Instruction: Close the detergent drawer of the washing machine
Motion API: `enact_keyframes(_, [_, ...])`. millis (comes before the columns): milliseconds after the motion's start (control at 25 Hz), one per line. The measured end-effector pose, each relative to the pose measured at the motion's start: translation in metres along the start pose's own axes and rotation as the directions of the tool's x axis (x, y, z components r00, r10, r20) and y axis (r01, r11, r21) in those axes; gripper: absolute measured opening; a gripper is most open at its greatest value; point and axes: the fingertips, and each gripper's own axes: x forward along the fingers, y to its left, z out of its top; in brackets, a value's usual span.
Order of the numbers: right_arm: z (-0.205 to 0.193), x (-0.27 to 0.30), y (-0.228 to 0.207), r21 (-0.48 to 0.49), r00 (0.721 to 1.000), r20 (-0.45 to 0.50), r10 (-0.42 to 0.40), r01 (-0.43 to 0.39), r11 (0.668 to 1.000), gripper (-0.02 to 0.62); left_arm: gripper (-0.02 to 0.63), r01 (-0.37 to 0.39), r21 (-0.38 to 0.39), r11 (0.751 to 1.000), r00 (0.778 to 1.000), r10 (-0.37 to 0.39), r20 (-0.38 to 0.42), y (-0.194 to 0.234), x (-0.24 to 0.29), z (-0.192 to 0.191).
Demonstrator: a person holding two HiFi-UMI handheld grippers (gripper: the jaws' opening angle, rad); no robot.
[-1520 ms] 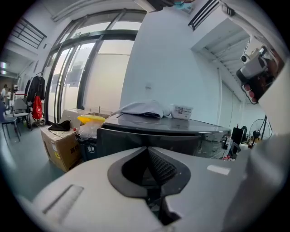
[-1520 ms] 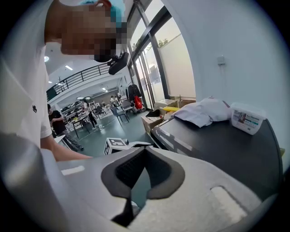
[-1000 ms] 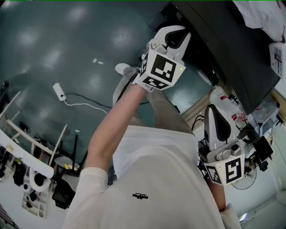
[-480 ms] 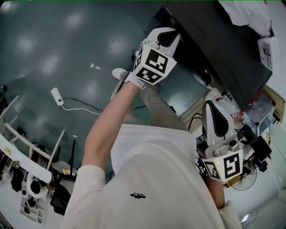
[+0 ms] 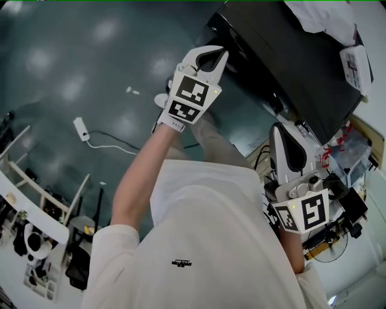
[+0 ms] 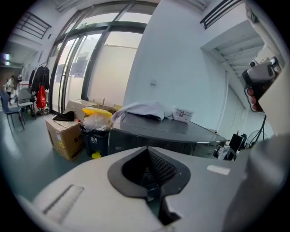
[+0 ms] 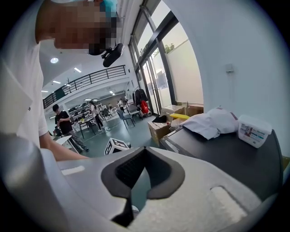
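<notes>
Left arm: stretched out straight from the shoulder, bare forearm [image 5: 142, 175] in line with the left claw [image 5: 216, 55] [image 6: 152, 174], its marker cube [image 5: 192, 96] facing up.
Left claw state: the two dark pads meet at their tips, with nothing between them.
Left claw position: the tips sit just short of the front top edge of the washing machine [image 5: 289, 54] [image 6: 172, 131]; I can't tell from here whether they touch it.
Right arm: tucked in close to the body, elbow bent, with the right claw [image 5: 283, 136] [image 7: 138, 179] pointing up along the machine's near side.
Right claw state: the jaws are pressed together and empty.
Detergent drawer: somewhere on the machine's front panel, ahead of and a little below the left claw; no view shows it clearly enough to say whether it's in or out.
Beyond the claws: a crumpled white cloth [image 5: 319, 15] [image 6: 142, 110] [image 7: 213, 122] lies on the machine's dark top, with a small white tub [image 5: 354, 66] [image 6: 182, 115] [image 7: 253, 130] just beside it.
Left of the left claw: a cardboard box [image 6: 63, 133] stands on the floor [image 5: 72, 72].
</notes>
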Motion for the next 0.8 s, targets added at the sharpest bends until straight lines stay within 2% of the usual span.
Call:
enact_keyframes(160, [0.011,-0.003,0.005,-0.018,1.000,0.024,0.012,-0.011,1.000,0.002,0.018,-0.025,-0.032,0.999,0.999,0.026,0.019,-0.004,-0.023,0.016])
enact_keyframes(440, [0.024,-0.002,0.024,-0.067,0.997,0.044,0.062,-0.059,0.996,0.002,0.018,-0.051,-0.015,0.999,0.998,0.052,0.036,-0.019,-0.070,0.034])
enact_keyframes(800, [0.056,-0.012,0.032,-0.107,0.990,0.120,0.070,-0.057,0.993,0.002,0.018,-0.160,-0.086,0.983,0.984,0.166,0.071,-0.010,-0.146,0.048])
